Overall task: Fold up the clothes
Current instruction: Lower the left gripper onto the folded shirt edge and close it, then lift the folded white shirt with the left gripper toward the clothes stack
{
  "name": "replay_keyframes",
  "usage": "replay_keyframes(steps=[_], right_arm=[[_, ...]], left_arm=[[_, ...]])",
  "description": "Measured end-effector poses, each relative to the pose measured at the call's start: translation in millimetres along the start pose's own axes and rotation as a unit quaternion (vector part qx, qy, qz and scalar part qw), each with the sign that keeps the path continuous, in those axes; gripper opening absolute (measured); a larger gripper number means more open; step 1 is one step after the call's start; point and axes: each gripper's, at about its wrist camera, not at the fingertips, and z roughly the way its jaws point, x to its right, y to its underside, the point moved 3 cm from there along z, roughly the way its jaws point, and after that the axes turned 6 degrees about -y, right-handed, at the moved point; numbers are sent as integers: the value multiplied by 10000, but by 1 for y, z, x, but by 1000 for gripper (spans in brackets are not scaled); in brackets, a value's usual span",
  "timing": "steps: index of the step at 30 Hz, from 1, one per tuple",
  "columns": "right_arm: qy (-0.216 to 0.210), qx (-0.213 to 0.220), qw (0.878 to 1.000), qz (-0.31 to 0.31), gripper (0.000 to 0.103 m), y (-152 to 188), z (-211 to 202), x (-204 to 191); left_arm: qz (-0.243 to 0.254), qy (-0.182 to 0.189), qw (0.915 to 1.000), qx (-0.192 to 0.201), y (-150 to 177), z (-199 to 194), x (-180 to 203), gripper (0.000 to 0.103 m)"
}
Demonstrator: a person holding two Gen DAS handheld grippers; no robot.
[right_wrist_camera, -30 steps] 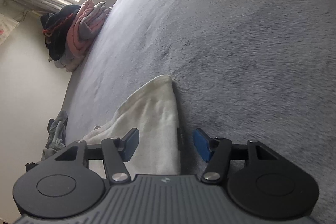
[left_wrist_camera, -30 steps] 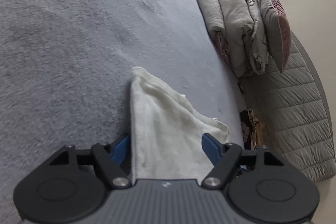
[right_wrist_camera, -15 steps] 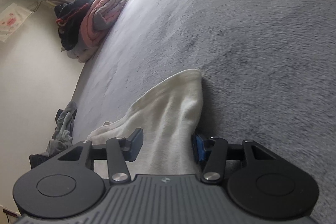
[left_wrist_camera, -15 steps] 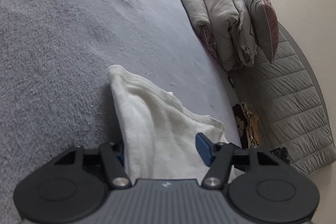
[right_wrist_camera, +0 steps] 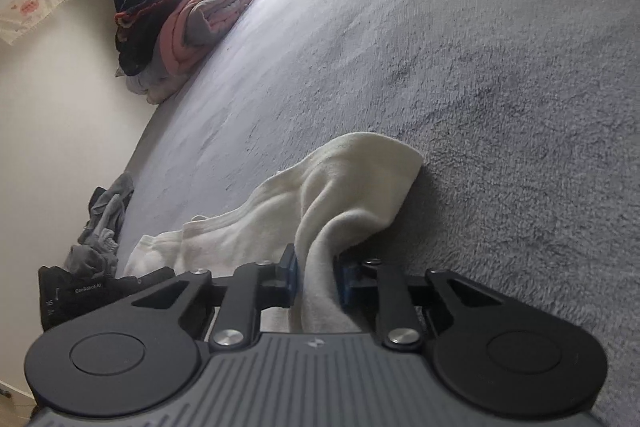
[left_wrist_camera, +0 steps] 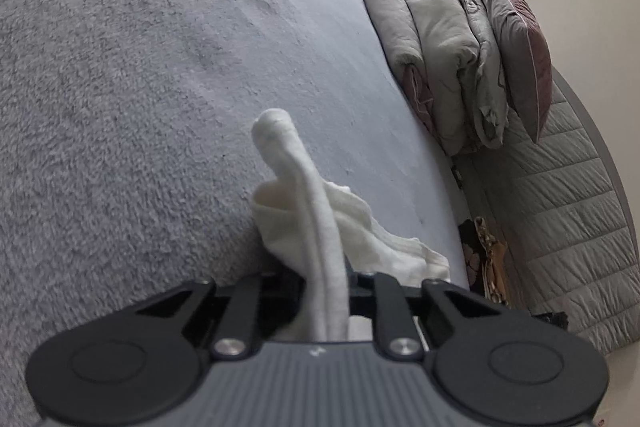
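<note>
Here, nearest the lens of the left wrist view, the left tool [left_wrist_camera: 326,277] is pinched on a bunched edge of the white garment [left_wrist_camera: 316,227]; its jaws have just been closing, and the cloth is squeezed into a narrow ridge running toward 12 o'clock. In the right wrist view the right tool [right_wrist_camera: 316,281] is likewise clamped on another part of the same garment [right_wrist_camera: 340,187], its jaws having just been closing too, with the cloth gathered between the blue pads [right_wrist_camera: 290,273]. The garment lies on the grey bed [left_wrist_camera: 140,87], close to the bed's near edge.

The step in hand is judged to be securing two corners for a fold. It is best done if both grips are kept firm and raised together, so that the cloth hangs flat, not twisted, before it is carried over. Thick bunching in the left grip may have to be shaken out, or the fold will be lumpy.

Beyond the garment, toward 12 o'clock in both views, a wide stretch of bed is left free for laying the fold. At 2 o'clock in the left view, folded bedding [left_wrist_camera: 452,59] is stacked by the quilted headboard [left_wrist_camera: 568,211], well apart. At 10 o'clock in the right view, a pile of clothes [right_wrist_camera: 176,27] sits at the far bed edge, and at 9 o'clock grey clothes [right_wrist_camera: 104,227] lie at the edge, where the bed drops off.
</note>
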Motion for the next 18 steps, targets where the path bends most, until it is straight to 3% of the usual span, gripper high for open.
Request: replay_keyframes(steps=[10,18], right_arm=[[134,688,9965,-458,19,0,-21,-22],[185,1141,9848,-1295,19,-7,-42,-49]], left_arm=[[408,-263,9974,529,-1,-13,34,15],[988,-432,9877,1128,1,-12,79,15]])
